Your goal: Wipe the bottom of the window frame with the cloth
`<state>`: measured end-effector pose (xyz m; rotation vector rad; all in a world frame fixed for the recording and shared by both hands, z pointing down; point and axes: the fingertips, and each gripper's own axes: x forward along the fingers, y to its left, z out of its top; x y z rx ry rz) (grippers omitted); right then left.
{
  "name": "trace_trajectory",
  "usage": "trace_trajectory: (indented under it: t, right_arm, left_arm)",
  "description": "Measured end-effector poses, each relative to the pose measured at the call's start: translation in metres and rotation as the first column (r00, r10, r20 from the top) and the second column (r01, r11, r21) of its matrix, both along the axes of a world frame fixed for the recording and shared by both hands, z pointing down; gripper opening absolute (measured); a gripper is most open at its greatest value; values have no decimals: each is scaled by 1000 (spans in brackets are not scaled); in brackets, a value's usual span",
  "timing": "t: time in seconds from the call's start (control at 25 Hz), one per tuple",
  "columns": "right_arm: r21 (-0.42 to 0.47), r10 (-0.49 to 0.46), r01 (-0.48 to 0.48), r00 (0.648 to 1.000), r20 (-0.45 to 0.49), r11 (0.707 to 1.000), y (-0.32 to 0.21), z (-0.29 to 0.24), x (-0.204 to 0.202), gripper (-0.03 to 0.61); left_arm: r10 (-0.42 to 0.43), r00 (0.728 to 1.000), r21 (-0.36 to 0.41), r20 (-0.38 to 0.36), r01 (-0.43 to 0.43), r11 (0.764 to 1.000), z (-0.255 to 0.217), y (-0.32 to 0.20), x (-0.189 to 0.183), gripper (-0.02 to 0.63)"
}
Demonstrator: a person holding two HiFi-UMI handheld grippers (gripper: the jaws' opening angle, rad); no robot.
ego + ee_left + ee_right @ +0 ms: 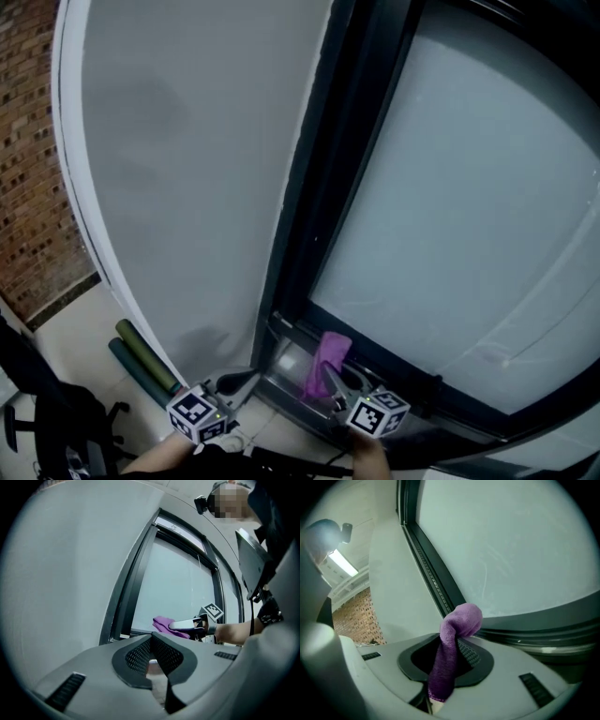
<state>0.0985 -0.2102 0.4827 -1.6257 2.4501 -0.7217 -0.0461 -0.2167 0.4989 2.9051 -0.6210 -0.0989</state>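
A purple cloth (328, 359) hangs over the tips of my right gripper (334, 382), which is shut on it. The cloth sits just above the dark bottom rail of the window frame (441, 394), near its left corner. In the right gripper view the cloth (457, 625) bulges past the jaws and drapes down between them, with the rail (534, 630) beyond. My left gripper (240, 382) is low beside the corner, left of the cloth, shut with nothing in it. The left gripper view shows its pads (140, 656) meeting at the tip, and the right gripper (187, 625) with the cloth (161, 622) ahead.
A white wall panel (187, 187) runs left of the dark upright frame post (309, 187). Two rolled green mats (141, 358) lie on the floor at its foot. A brick wall (28, 187) is at the far left. A metal sill track (286, 367) lies at the corner.
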Motion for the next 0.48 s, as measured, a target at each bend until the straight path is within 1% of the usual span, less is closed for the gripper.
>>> trace_trajectory:
  t: [0.12,0.24,0.4,0.48]
  right_arm:
    - [69,62,-58,996,-61,996,29,-8,16,89]
    - [122,146,-135,985,-90,983,58,-13,35,89]
    - [178,281,-258,952,-119,950,92,-13,66,89]
    - [192,331,-305,935,-125,933,105,-13,78,89]
  left_arm:
    - [23,1000,10,2,-23,1000,-4,5,9,5]
    - [42,999,30,11,-42,999,-7,7,15,5]
    - [76,997,57,6,-76,996,-11,9,26,5]
    - [91,996,51,0,-90,995,-15,11,33,5]
